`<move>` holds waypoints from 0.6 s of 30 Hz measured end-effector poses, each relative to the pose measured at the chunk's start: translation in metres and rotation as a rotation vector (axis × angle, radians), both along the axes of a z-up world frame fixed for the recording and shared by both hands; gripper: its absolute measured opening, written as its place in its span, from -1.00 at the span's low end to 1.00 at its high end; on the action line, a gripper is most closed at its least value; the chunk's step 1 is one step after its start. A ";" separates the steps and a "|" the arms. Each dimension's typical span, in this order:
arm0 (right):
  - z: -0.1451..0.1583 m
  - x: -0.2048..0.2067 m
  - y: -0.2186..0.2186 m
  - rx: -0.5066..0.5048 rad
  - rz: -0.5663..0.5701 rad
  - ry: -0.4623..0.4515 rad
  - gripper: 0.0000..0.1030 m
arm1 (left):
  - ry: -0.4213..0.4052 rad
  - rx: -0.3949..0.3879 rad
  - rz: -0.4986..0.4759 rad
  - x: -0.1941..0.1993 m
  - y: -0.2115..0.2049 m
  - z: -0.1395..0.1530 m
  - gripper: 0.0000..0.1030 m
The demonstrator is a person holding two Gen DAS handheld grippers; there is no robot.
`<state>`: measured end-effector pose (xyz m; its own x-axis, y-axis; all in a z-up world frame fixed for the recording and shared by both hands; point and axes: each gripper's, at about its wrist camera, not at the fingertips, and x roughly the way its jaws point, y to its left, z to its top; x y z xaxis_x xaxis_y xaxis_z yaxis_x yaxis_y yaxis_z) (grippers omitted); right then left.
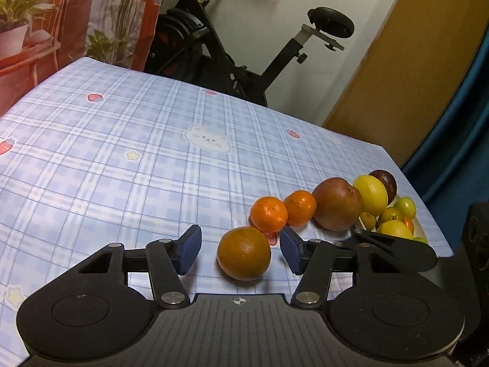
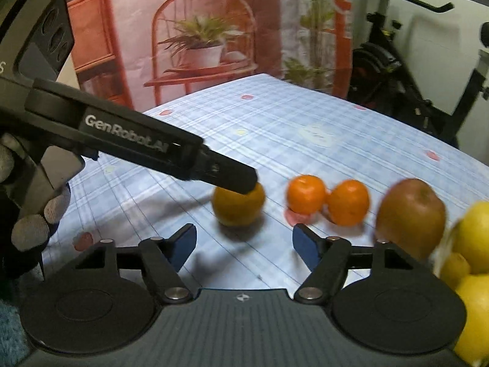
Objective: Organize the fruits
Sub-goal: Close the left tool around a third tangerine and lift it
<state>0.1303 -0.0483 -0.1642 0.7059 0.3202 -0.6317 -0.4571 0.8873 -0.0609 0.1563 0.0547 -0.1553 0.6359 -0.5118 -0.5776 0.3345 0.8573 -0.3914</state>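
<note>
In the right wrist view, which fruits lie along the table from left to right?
Dull orange under the left claw's tip → bright mandarin → second mandarin → brown-red round fruit → yellow lemons at the right edge.

A blue plaid tablecloth (image 1: 122, 153) carries three oranges (image 1: 244, 253), a russet apple (image 1: 336, 204) and a fruit plate (image 1: 420, 229).

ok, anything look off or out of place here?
Nothing spilled or damaged. The big orange sits apart from the two touching tangerines, between the open left gripper fingers, ungripped. The plate is piled high near the table's edge.
</note>
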 end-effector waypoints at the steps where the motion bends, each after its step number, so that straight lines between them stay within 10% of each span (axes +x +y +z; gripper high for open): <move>1: -0.001 0.003 0.003 0.000 0.005 0.002 0.34 | 0.003 0.001 -0.006 0.000 -0.001 -0.001 0.13; 18: -0.007 0.023 0.012 0.009 -0.004 0.018 0.03 | 0.006 0.015 -0.041 0.001 -0.009 -0.007 -0.15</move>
